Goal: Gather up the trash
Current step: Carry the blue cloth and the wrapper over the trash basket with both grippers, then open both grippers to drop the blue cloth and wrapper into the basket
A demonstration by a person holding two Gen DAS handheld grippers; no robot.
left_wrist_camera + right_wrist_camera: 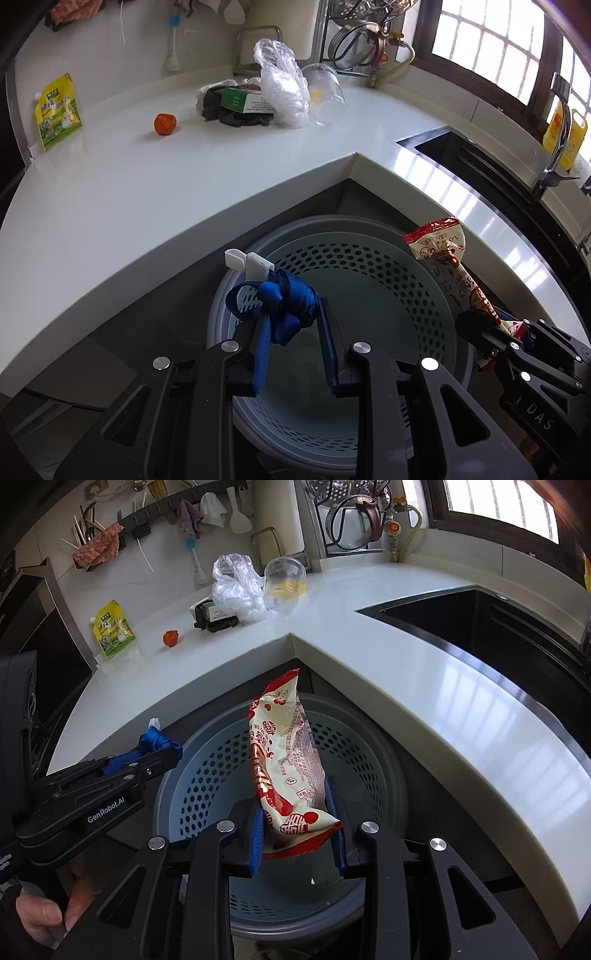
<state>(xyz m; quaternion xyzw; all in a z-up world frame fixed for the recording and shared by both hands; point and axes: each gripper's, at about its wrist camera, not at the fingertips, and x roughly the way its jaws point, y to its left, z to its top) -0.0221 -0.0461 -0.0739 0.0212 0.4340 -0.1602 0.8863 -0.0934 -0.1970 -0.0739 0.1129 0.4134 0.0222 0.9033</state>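
A grey perforated trash bin stands on the floor in the counter's corner; it also shows in the right wrist view. My left gripper hangs over the bin, shut on a blue strap with a white clip; it also shows in the right wrist view. My right gripper is shut on a red-and-cream snack wrapper above the bin; the wrapper also shows in the left wrist view.
On the white counter lie an orange fruit, a yellow-green pouch, a green box on dark cloth, a crumpled clear bag and a clear cup on its side. A dark sink is at right.
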